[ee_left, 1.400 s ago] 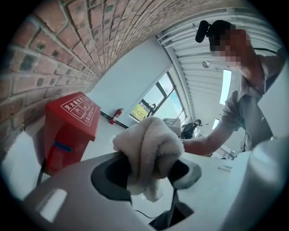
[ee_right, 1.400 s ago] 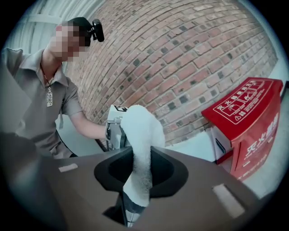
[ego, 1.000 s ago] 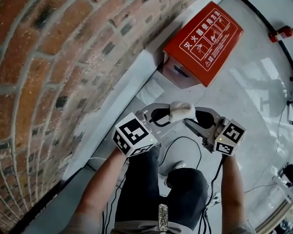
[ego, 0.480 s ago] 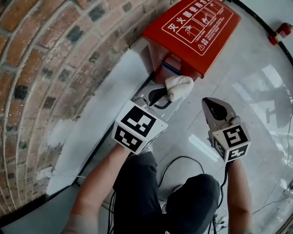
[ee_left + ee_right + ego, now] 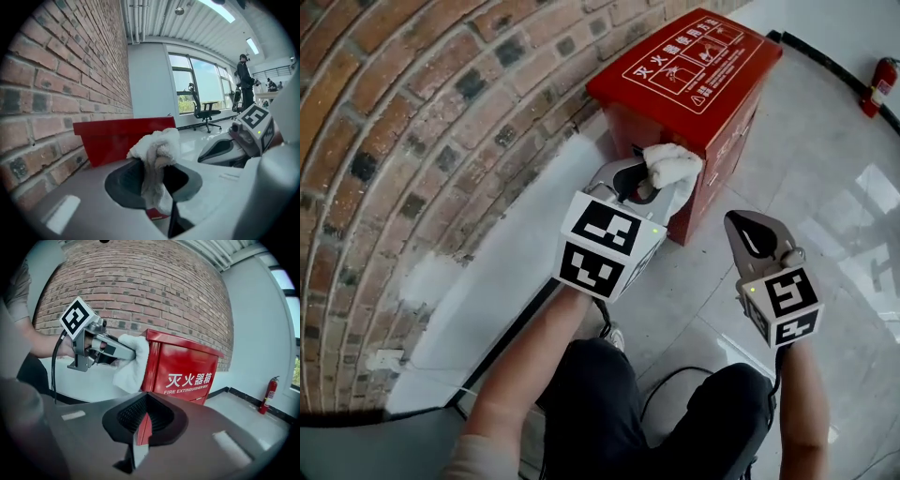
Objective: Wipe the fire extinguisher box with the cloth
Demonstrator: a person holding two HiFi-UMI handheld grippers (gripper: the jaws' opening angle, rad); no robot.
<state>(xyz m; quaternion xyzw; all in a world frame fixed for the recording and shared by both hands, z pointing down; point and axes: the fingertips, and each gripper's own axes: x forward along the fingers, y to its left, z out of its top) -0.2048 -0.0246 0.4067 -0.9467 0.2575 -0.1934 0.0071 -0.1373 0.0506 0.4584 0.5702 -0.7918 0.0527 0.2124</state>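
Indoor corner: red brick wall (image 5: 412, 112) on the left, pale skirting band along its foot, glossy light floor tiles (image 5: 834, 159). The left gripper view shows big windows, an office chair (image 5: 205, 111) and a person (image 5: 244, 77) standing far back.

The fire extinguisher box (image 5: 698, 80) is red, standing on the floor against the wall. The lid carries a white-framed panel with Chinese characters and pictograms, too small to read in the head view. The front face, seen in the right gripper view, has white print: 灭火器箱, with "FIRE EXTINGUISHER BOX" under it. A red fire extinguisher (image 5: 882, 84) stands well apart by the far wall, label unreadable.

The left gripper (image 5: 639, 180) is clamped on the white cloth (image 5: 672, 164), which is bunched above the jaws with a tail hanging below. The cloth sits at the box's near upper corner and looks to be touching the red side.

The right gripper (image 5: 748, 230) has its jaws closed together with nothing between them. It is held apart from the box, to the right of the left gripper, pointing at the front face.

Both grippers carry cubes with black-and-white square markers.
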